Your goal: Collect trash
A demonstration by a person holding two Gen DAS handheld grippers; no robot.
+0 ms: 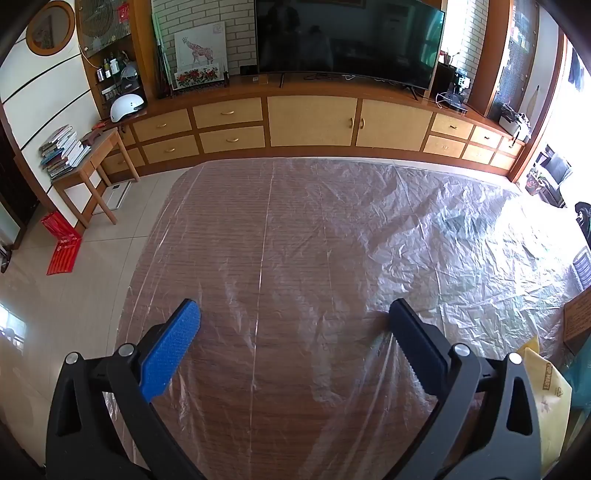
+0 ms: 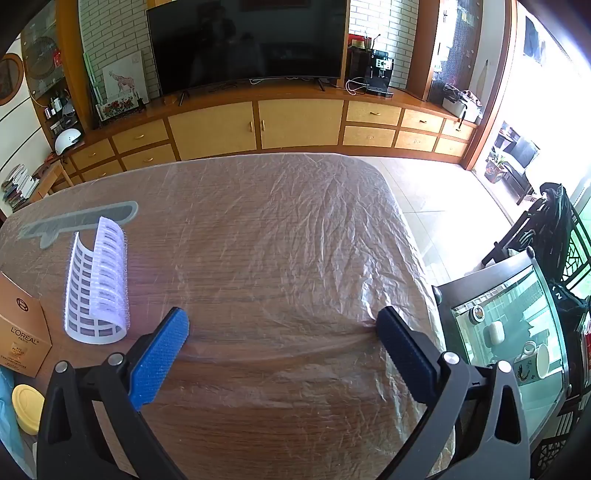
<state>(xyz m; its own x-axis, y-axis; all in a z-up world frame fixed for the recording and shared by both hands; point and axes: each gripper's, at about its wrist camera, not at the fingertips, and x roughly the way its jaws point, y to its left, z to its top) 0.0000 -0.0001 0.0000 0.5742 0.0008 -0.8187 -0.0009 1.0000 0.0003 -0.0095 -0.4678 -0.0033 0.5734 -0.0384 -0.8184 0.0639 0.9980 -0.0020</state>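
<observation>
Plastic-covered desk [image 2: 280,236] before TV. Trash left of right gripper [image 2: 282,325]: white mesh sheet [image 2: 98,288], gold box [image 2: 22,332], yellow lid [image 2: 27,408]. Both grippers' fingers spread, empty; left gripper [image 1: 293,319] too. Risk: fingers snag film, dragging items.

Ahead of the gripper, beyond the plastic-covered wooden table [image 1: 295,229], a long wooden cabinet [image 1: 310,122] with pale drawer fronts runs along a white brick wall [image 2: 110,33], carrying a large dark television [image 1: 347,40]. Pale floor tiles [image 1: 74,288] lie left; bright daylight floods from the right window [image 2: 546,110].
</observation>
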